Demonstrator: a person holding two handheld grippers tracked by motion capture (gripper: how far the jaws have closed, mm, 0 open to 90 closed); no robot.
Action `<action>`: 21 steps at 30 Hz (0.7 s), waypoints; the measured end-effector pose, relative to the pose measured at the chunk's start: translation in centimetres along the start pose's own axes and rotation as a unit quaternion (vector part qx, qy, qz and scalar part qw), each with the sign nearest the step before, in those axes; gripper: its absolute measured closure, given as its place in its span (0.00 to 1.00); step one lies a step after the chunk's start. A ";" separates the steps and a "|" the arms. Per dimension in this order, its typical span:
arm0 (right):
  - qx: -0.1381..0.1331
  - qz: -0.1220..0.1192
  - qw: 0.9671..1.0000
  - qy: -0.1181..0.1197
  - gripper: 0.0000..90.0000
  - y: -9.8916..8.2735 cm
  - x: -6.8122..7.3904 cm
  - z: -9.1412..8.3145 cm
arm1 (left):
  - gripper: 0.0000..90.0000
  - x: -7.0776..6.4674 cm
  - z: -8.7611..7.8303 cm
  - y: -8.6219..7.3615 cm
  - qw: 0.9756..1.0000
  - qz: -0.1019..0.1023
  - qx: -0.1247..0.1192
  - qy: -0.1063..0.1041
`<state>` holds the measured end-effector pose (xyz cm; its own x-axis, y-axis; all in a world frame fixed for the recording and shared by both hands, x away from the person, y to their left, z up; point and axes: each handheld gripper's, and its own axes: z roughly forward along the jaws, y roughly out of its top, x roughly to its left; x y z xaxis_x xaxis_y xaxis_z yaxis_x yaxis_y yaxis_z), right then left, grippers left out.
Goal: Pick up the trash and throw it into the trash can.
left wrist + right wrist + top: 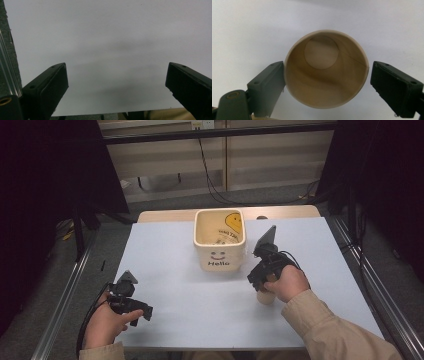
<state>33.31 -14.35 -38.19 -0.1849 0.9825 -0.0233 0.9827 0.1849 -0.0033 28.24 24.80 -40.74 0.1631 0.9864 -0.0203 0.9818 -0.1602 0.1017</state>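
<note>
Right gripper view showed small beige paper cup (325, 72) upright on pale blue table sheet (249, 30), mouth up at camera, so long axis ran vertical. Cup sat dead centre between right gripper (325, 85) jaws: left pad touching rim, right pad just off it, so not clamped yet, far as I could tell. Squeeze looked like next step. High view: cup (265, 297) under right hand (287, 282), just in front of cream square "Hello" bin (220, 251). Left gripper (131, 297) well apart, jaws wide over bare sheet.
</note>
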 end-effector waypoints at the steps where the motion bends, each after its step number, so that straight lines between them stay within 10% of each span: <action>1: 0.003 0.001 1.000 -0.001 0.15 0.0 0.0 0.0 | 0.05 0.0 0.0 0.0 1.000 0.000 0.001 0.001; 21: 0.011 0.001 1.000 0.007 0.24 0.1 -0.2 -0.8 | 0.05 0.0 0.0 0.0 1.000 0.000 -0.001 0.000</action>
<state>33.46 -14.49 -37.41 -0.1835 0.9830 -0.0094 0.9828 0.1832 -0.0243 28.25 24.77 -40.69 0.1630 0.9864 -0.0196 0.9817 -0.1602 0.1032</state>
